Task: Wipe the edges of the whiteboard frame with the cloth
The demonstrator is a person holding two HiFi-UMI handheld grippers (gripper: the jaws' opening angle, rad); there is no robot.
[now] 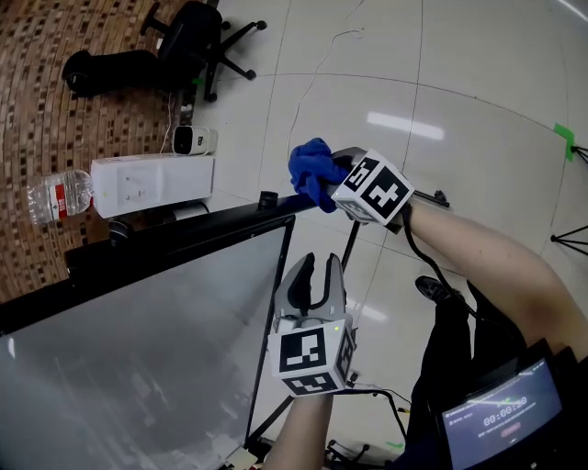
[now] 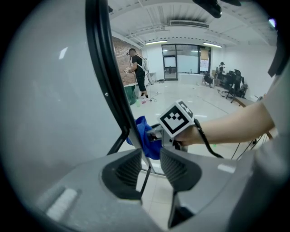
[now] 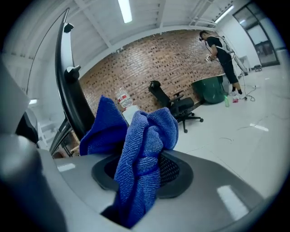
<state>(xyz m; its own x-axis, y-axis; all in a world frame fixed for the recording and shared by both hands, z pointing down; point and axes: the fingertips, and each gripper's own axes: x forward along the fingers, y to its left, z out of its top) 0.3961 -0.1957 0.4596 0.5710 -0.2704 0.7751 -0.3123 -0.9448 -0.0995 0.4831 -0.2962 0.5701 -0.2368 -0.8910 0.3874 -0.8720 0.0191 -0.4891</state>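
Right tongs (image 1: 324, 177) pinching cloth (image 1: 307, 165), seemingly against frame (image 1: 184, 235), forearm (image 1: 487, 252) outstretched

We find the room bright and evenly lit — a ceiling strip light (image 3: 123, 10) burns white in the right gripper view, and lamps mirror as pale patches on the glossy floor (image 1: 404, 126). The whiteboard (image 1: 138, 340) carries a dull grey sheen. Both gripper views bend hard inside a dark round vignette; the near jaws look soft.
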